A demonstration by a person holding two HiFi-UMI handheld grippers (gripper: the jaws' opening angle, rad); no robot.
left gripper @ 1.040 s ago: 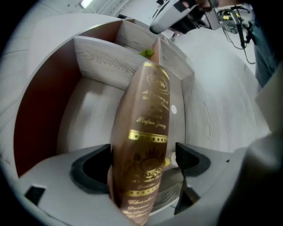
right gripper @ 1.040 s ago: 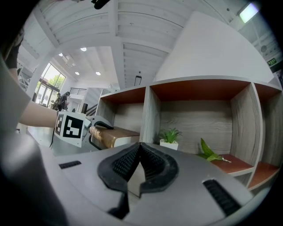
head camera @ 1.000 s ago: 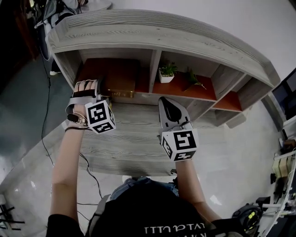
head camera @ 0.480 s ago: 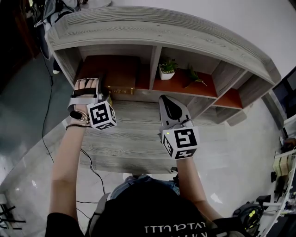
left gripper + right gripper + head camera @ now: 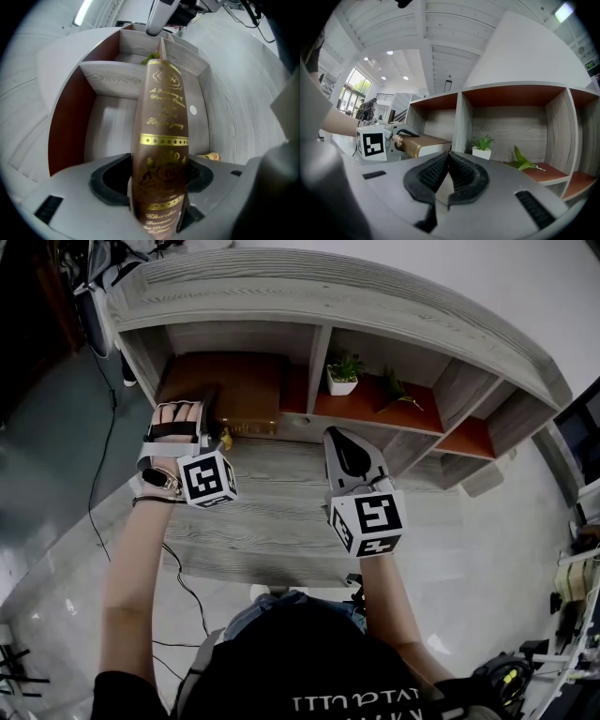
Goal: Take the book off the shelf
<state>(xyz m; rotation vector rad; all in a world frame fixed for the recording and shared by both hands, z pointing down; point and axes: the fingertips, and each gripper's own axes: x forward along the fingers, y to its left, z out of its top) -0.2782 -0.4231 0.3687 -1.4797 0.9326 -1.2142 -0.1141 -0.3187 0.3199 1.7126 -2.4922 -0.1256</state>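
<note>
Book point(image 5: 236, 390): lies flat on the red-brown floor of the leftmost compartment of the shelf point(image 5: 309, 296), with the gilt spine turned to the front edge.
Head view, left gripper point(image 5: 217, 423): is held at the book's spine, and its marker cube carries a black-and-white square pattern with no lettering.
Head view, right gripper point(image 5: 339, 442): is held over the grey wood-grain ledge, well apart from the book, with a like pattern on its cube.
Head view, potted plant point(image 5: 343, 377): stands in a white pot in the middle compartment, with a green sprig point(image 5: 397, 392) lying to its right.
Left gripper view, book point(image 5: 161, 122): the brown spine is seen between the jaws, crossed by gold bands and an ornament.
Left gripper view, writing: gold script runs down the spine. "Charles" can be read near the bottom, with what looks like "Darwin" under it. The title lines higher up cannot be made out.
Left gripper view, jaws: are closing, and both dark pads are seen against the book's covers.
Right gripper view, jaws: are brought together with nothing between them.
Right gripper view, book point(image 5: 429, 142): is seen in the left compartment with the left gripper point(image 5: 405, 139) at its spine.
Right gripper view, plant point(image 5: 483, 146): stands in the middle compartment, the sprig point(image 5: 524, 162) beside it.
</note>
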